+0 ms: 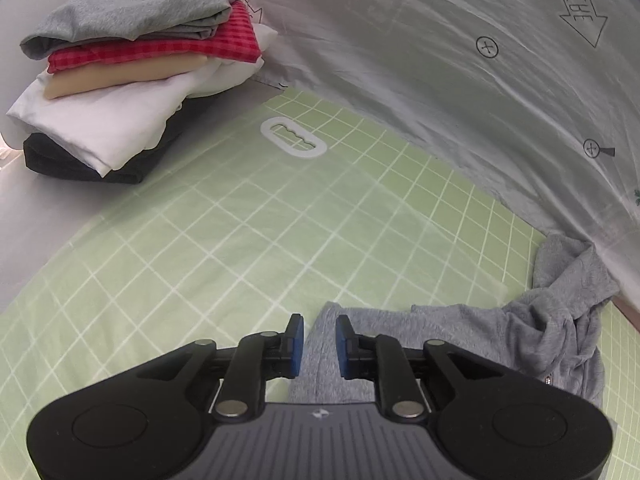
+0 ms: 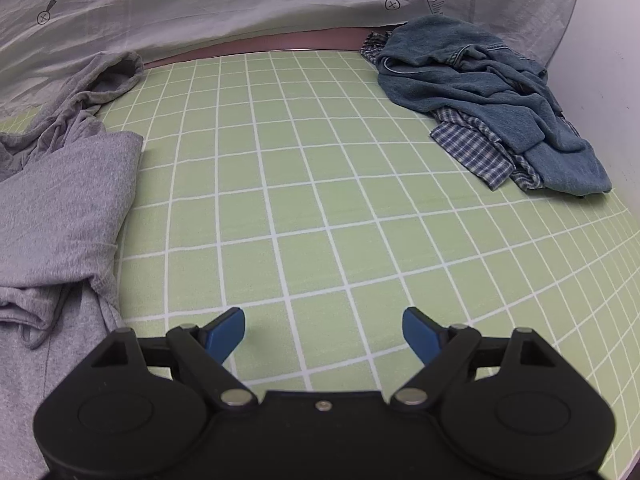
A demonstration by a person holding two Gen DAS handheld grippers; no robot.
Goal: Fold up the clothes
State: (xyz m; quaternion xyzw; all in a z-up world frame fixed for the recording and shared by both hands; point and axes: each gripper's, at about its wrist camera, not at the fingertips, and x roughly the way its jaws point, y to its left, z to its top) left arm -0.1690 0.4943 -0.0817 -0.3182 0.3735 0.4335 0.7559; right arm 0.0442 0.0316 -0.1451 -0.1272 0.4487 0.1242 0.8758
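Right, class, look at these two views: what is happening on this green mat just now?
A person with two handheld grippers is folding clothes. The left gripper sits slightly open over the grey hoodie, not clamping it. The right gripper is wide open over bare green grid mat. A folded stack waits at one side, an unfolded denim and plaid pile at the other.

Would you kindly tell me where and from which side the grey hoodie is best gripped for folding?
Probably the grey hoodie at its straight edge, approached from the bare green grid mat beside it. That edge lies flat and exposed; the hood end is bunched. The open right gripper sits nearest.
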